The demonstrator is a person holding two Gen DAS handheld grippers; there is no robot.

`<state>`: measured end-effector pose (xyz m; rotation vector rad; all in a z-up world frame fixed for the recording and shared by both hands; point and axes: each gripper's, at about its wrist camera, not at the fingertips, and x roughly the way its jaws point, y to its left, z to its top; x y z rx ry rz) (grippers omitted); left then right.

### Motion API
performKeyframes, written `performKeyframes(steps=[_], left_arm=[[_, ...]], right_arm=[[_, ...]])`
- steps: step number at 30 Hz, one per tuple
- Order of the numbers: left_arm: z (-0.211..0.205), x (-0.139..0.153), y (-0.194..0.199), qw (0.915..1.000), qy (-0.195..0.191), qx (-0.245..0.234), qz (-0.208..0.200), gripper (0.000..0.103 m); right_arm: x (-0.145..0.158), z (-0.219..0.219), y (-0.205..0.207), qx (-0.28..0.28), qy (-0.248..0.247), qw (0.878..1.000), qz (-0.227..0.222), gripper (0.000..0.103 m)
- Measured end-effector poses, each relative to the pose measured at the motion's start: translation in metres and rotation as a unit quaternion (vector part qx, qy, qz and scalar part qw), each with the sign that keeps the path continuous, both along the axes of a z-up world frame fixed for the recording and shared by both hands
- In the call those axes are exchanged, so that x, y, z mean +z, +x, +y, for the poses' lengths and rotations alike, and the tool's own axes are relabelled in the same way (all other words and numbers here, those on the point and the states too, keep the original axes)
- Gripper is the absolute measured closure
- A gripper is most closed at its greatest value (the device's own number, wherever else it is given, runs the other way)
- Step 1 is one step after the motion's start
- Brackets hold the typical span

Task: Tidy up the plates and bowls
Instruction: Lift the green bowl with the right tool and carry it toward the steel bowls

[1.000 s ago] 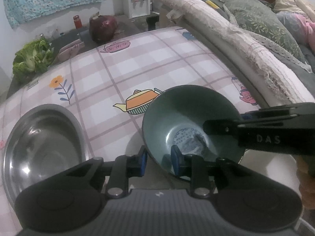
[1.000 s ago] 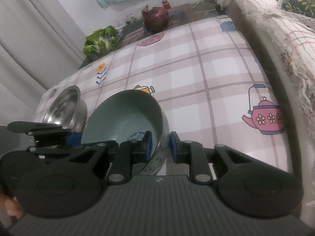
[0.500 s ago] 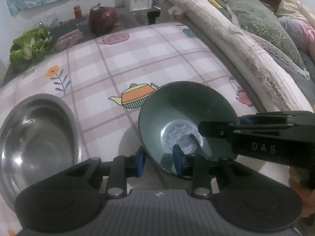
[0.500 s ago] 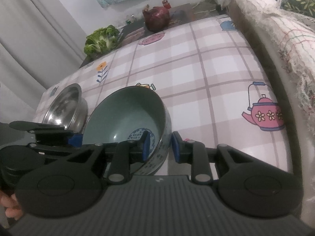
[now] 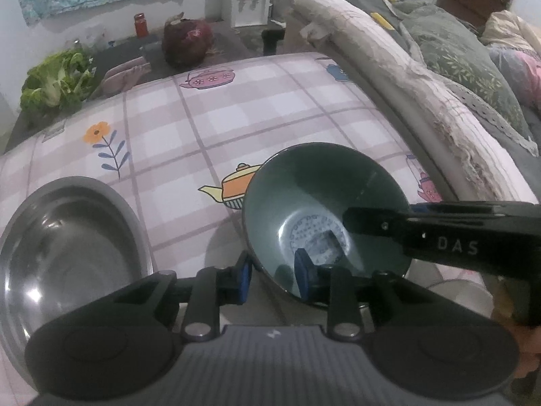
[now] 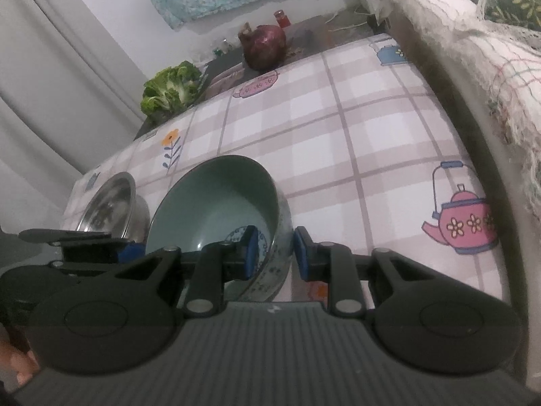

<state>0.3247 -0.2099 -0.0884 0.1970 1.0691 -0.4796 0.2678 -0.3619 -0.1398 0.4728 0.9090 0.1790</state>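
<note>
Little has shifted: each hand-held gripper (image 5: 270, 272) (image 6: 273, 253) clamps the green bowl's (image 5: 314, 199) rim.

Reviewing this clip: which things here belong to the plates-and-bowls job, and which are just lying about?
Belonging to the job:
- green ceramic bowl, gripped at its rim by left gripper and right gripper
- round stainless steel basin

Lying about:
- leafy green vegetable
- dark red cabbage
- small red jar

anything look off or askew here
The green bowl is tilted rather than flat on the table, with the left tool and the right tool each straddling its rim. The steel bowl beside it sits level. Nothing spilled or broken.
</note>
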Motion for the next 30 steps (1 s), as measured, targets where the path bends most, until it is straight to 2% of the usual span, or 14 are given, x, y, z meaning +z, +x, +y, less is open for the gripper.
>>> performKeyframes(steps=[9,21,30], left_arm=[[-0.006,-0.006,-0.004,1.0,0.001,-0.004,0.008,0.066],[-0.003,-0.01,-0.008,0.9998,0.0,0.008,0.02,0.067],[-0.002,-0.001,-0.011,0.9999,-0.004,0.01,0.007,0.067]], right_arm=[[-0.005,0.008,-0.004,0.006,-0.01,1.0,0.005,0.079],[0.002,0.019,-0.006,0.006,-0.039,0.999,-0.001,0.08],[0.008,0.016,-0.007,0.002,-0.028,1.0,-0.001,0.08]])
